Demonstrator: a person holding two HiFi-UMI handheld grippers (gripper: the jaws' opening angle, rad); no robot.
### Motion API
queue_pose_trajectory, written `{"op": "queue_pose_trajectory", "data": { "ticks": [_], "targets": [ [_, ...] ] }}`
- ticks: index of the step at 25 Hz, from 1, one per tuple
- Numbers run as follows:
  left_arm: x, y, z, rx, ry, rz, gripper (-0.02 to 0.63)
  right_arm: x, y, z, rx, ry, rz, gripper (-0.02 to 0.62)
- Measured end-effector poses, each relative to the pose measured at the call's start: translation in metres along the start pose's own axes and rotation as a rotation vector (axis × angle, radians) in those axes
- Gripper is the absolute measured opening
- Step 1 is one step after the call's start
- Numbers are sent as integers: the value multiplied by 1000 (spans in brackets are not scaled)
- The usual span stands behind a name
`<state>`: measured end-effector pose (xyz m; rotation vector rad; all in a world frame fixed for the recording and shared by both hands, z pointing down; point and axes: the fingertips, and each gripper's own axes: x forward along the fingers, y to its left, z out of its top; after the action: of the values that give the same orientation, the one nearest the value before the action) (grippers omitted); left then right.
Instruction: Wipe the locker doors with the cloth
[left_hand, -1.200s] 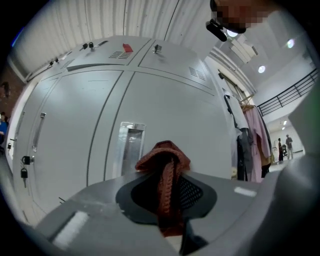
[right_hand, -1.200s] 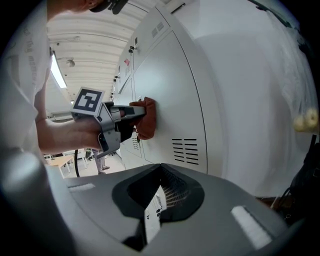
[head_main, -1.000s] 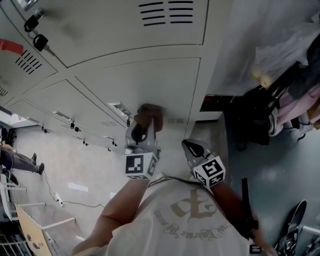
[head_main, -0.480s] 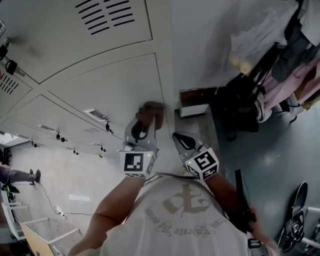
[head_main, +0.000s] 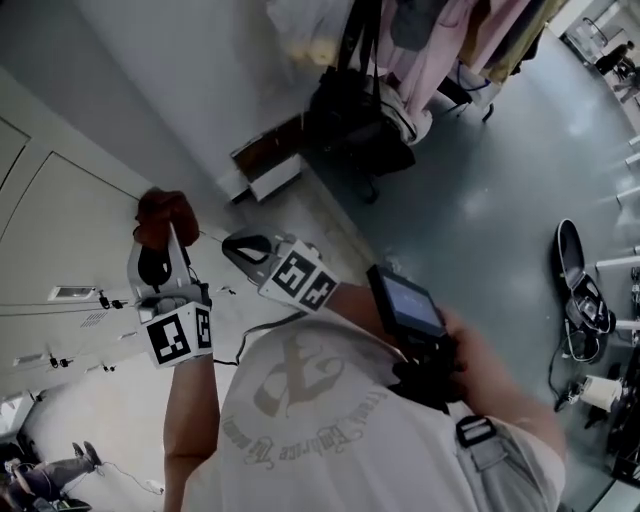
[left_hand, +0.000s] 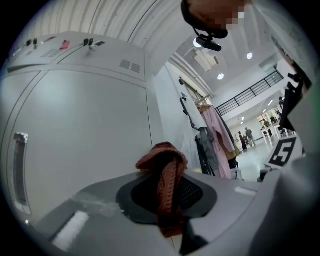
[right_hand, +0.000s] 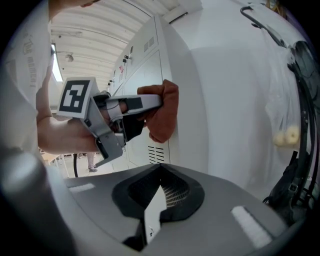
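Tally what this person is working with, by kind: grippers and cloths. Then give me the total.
Grippers: 2 (left gripper, right gripper)
Cloths: 1 (reddish-brown cloth, pinched in the left gripper's fingers)
Total: 3

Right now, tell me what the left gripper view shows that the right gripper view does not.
Only the left gripper view: the cloth seen close, clamped in the jaws of the left gripper, a pink garment hanging beyond, and a lit hall behind. Only the right gripper view: the left gripper from the side, vent slots in a locker door, and the right gripper shut and empty. Both: the reddish cloth and the pale lockers.
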<state>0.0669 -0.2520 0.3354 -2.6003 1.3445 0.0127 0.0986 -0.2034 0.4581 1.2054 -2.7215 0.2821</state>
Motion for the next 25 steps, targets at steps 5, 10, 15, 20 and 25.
{"op": "queue_pose_trajectory", "data": {
  "ticks": [5,10,15,20,25],
  "targets": [
    [-3,2,19,60,-20,34,72,-5,6,-4,-5,4,15,8],
    [-4,-12,35,15,-89,48,72,-25,7,-3,-30,-3,2,8],
    [-19,34,30,7,-63,125,72,-2,8,-1,-14,21,12,8],
    [-37,60,28,120,-35,136,74,17,25,0,-6,21,32,8],
    [-58,90,23,21,-43,203,74,35,43,1,-9,23,65,8]
  ]
}}
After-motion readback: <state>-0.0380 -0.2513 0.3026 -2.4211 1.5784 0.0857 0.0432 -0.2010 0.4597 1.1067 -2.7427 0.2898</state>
